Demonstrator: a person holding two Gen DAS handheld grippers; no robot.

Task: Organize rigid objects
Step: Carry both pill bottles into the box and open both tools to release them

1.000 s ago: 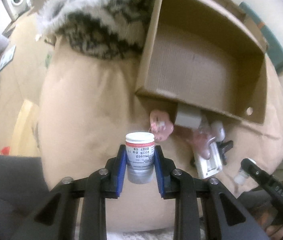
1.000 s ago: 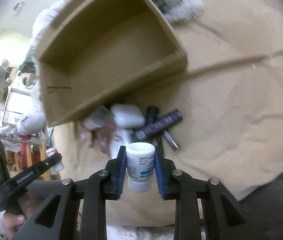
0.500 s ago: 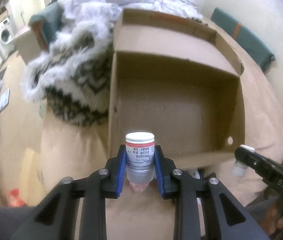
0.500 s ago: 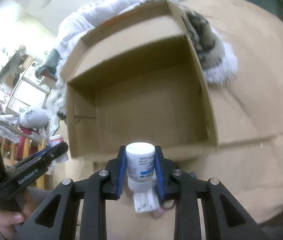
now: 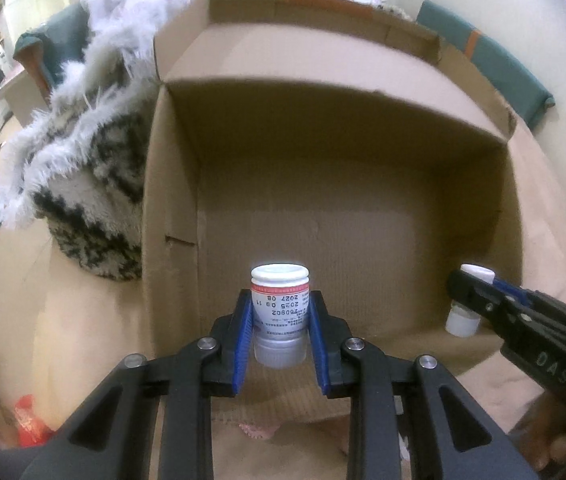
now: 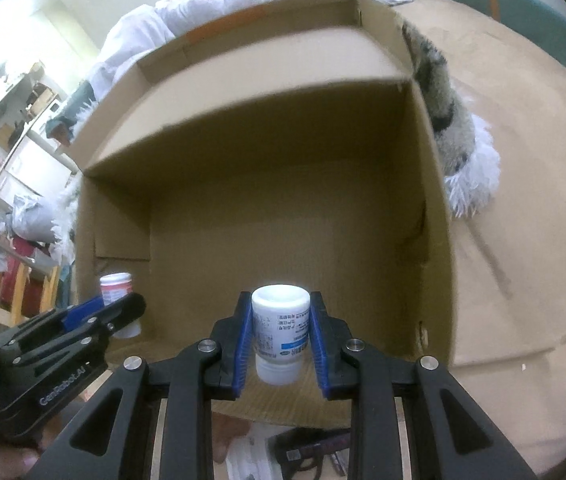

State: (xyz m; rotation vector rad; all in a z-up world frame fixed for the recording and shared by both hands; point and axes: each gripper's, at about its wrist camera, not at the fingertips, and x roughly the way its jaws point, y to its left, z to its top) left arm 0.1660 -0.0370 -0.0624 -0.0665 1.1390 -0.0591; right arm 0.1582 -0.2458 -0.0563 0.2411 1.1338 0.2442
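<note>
The box is plain brown. One white bottle carries a red band, the other bottle a blue mark. Gripper pads are blue. The fuzzy blanket looks black-and-white patterned.

Both wrist views face closely into the same cardboard box.

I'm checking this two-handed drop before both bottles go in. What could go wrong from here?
1. The left gripper and right gripper converge on the same cardboard box opening, so they may bump.
2. Both the red-banded bottle and the blue-labelled bottle are held above the box floor; released from there, they may topple or roll.
3. The box rests on soft bedding, so a nudge might shift it.
</note>
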